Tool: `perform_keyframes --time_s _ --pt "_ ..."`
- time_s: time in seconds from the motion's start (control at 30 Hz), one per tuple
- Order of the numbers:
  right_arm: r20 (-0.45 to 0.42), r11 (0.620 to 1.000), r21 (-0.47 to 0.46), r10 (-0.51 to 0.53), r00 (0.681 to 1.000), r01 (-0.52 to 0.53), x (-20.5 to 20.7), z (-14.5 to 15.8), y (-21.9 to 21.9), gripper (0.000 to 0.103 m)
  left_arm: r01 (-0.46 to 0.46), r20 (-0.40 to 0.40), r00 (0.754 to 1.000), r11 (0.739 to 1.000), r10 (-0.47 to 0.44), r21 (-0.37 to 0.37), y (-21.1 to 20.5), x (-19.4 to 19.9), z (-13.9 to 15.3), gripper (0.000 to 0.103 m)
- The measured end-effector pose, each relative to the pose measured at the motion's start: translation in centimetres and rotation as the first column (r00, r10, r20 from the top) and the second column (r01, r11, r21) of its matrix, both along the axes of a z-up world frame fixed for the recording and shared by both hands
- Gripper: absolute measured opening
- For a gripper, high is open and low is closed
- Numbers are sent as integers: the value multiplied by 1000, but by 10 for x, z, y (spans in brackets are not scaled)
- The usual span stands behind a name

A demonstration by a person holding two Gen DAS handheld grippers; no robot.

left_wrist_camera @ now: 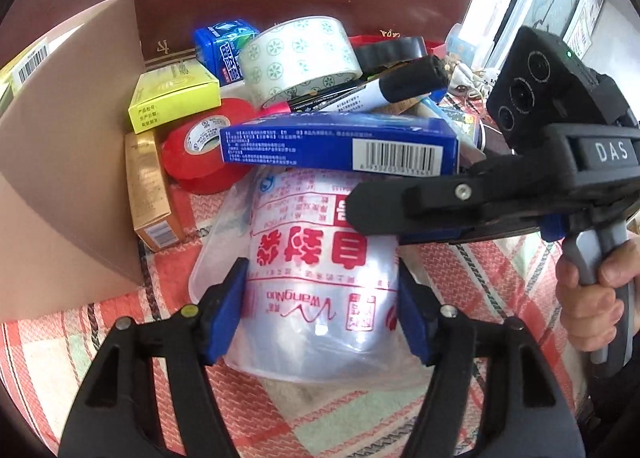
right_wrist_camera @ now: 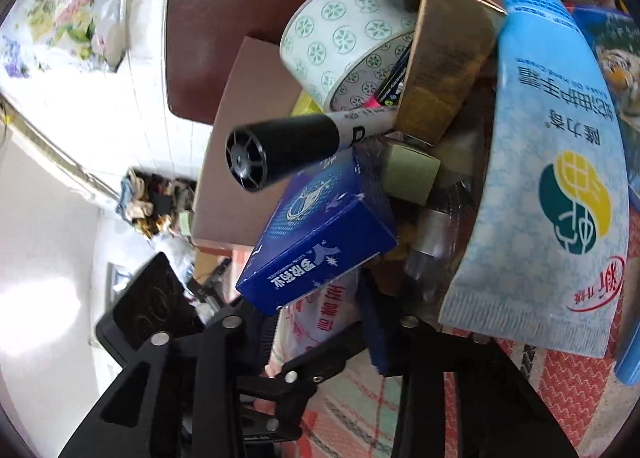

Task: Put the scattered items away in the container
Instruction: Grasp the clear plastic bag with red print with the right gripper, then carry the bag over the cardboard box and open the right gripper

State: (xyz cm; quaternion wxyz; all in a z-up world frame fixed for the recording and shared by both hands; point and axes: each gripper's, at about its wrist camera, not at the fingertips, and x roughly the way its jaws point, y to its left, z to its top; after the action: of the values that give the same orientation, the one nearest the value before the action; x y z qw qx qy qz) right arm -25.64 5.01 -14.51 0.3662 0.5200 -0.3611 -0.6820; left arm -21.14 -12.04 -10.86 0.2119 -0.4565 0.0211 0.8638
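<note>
**Clutter crowds the blue box**

The left tongs (left_wrist_camera: 320, 314) stand wide astride a clear zip-bag pack (left_wrist_camera: 320, 270) lying flat on the checked desk cloth (left_wrist_camera: 100, 342). The long blue box (left_wrist_camera: 340, 144) rests on the pack's far end, the right tongs (left_wrist_camera: 400, 210) closing on its near side; their grip cannot be told. Behind the blue box lie a marker (left_wrist_camera: 380, 90) and patterned tape roll (left_wrist_camera: 300, 54); left of it, red tape (left_wrist_camera: 200, 150), yellow box (left_wrist_camera: 176, 98), gold box (left_wrist_camera: 150, 190) and cardboard container (left_wrist_camera: 68, 162).

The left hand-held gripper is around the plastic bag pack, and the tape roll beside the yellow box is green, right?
Nearly. The left hand-held gripper does sit around the plastic bag pack, but the tape roll beside the yellow box is red, as the left wrist view shows.
</note>
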Motion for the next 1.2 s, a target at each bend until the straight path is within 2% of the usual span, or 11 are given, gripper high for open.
perform_keyframes --time_s 0.07,0.17,0.33,0.57,0.8,1.03,1.2 --pt "-15 1000 27 1 1000 -1 0 3 -3 31 -5 2 1000 1000 5 2 0 -1 1 66" --pt "-35 999 33 15 999 -14 -3 5 -8 31 -15 7 1000 1000 15 11 -3 -5 1 66" --pt "44 999 40 18 999 -20 -16 -8 -16 31 -26 14 1000 1000 25 6 1 -3 -5 67" --pt "5 989 140 43 999 -43 -18 1 -37 40 -41 15 999 999 41 12 2 -5 -5 67" --pt "-38 989 142 37 999 -32 -17 10 -51 39 -40 -5 999 999 40 -8 9 0 2 64" --pt "-84 991 130 33 996 -22 -8 38 -53 39 -34 -38 999 999 33 -19 19 11 23 63" --pt "-122 993 114 29 992 -15 4 63 -53 38 -33 -79 996 999 31 -24 26 31 49 63"
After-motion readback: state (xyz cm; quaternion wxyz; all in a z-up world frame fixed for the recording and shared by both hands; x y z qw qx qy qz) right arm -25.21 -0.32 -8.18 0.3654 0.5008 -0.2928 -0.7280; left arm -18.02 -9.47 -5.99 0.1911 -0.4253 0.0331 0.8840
